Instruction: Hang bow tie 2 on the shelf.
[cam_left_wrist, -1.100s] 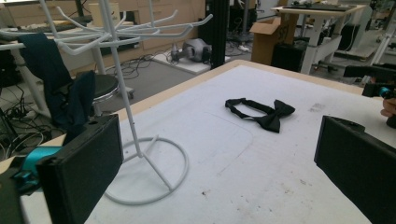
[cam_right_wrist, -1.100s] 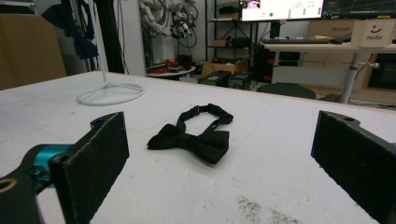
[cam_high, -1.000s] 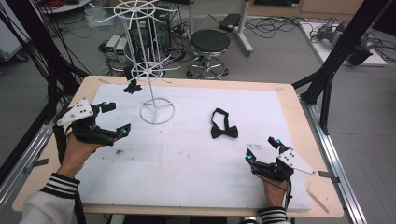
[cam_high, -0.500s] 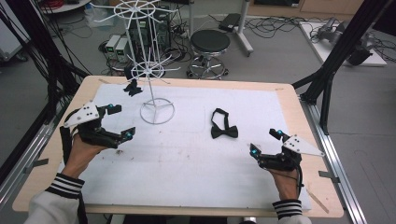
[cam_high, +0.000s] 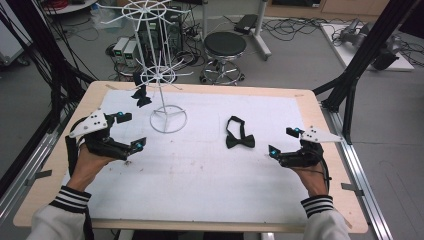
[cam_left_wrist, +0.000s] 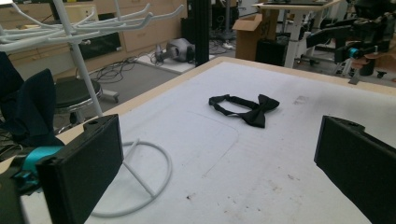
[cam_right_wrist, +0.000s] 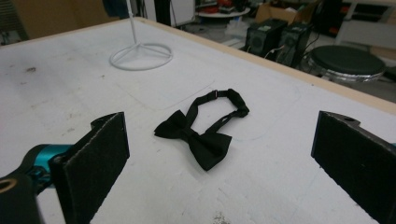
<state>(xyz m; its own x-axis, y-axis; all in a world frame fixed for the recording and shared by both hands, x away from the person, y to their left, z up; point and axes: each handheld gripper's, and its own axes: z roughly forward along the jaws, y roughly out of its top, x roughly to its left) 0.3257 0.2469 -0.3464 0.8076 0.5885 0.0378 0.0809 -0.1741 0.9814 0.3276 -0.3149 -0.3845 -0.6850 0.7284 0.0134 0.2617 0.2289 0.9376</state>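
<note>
right gripper: fingers set wide apart, nothing between them, low over the worktop near its right edge; in the right gripper view the gap frames the black bow tie, which lies flat just ahead, untouched; left gripper: fingers likewise wide, holding nothing, hovering over the left part of the worktop, just beside the ring base of the white wire stand; bow tie: on the white mat right of centre, strap looped away from the person, knot and wings nearer, closer to the right gripper than to the left, apart from both; in the left gripper view it lies well ahead past the stand's base ring; wire stand: upright at the mat's far left, spoked tiers on a thin pole; second dark bow tie hanging from a lower arm of the stand; black stool on the floor beyond the worktop's far edge.
</note>
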